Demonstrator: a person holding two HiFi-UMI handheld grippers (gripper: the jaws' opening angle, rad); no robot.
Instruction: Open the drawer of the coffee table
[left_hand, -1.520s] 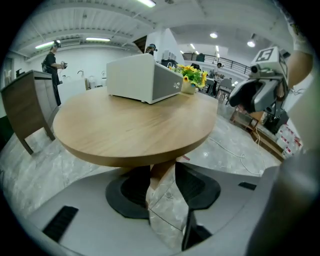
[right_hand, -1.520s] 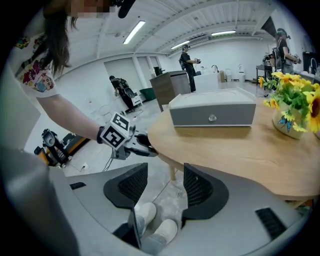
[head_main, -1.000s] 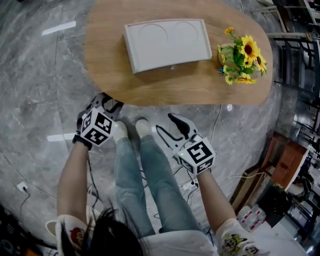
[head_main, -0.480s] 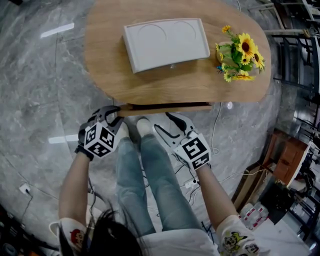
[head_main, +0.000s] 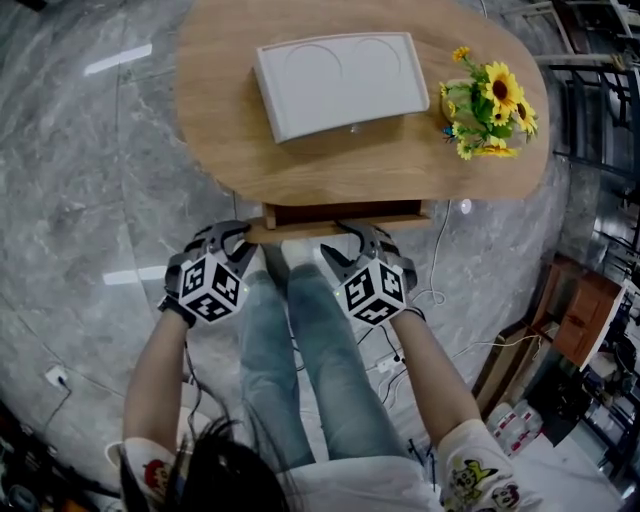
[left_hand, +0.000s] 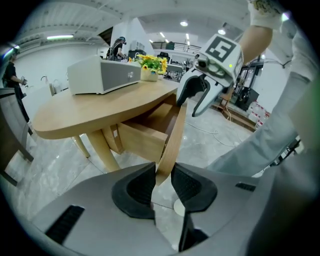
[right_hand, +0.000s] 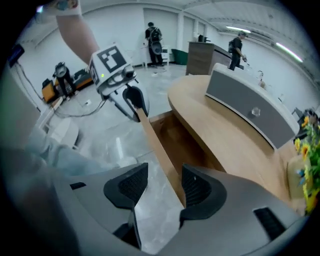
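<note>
The oval wooden coffee table (head_main: 220, 130) has its drawer (head_main: 345, 213) pulled partly out from under the near edge. My left gripper (head_main: 235, 233) is shut on the left end of the thin wooden drawer front (left_hand: 172, 135), which passes between its pads (left_hand: 137, 187). My right gripper (head_main: 355, 240) straddles the right end of the drawer front (right_hand: 155, 142). The panel lies against its right pad (right_hand: 196, 187), with a gap to the left pad, so it stands open. In the right gripper view the drawer's wooden inside (right_hand: 180, 140) shows nothing in it.
A flat grey-white box (head_main: 340, 82) and a pot of sunflowers (head_main: 487, 108) stand on the tabletop. The person's jeans-clad legs (head_main: 300, 340) are right below the drawer. Cables (head_main: 437, 268) trail on the marble floor, and furniture (head_main: 570, 320) stands at the right.
The drawer has slid out from under the tabletop, with the left gripper drawing back with it. The right gripper has sunk, rolled and come over the drawer front's right end.
</note>
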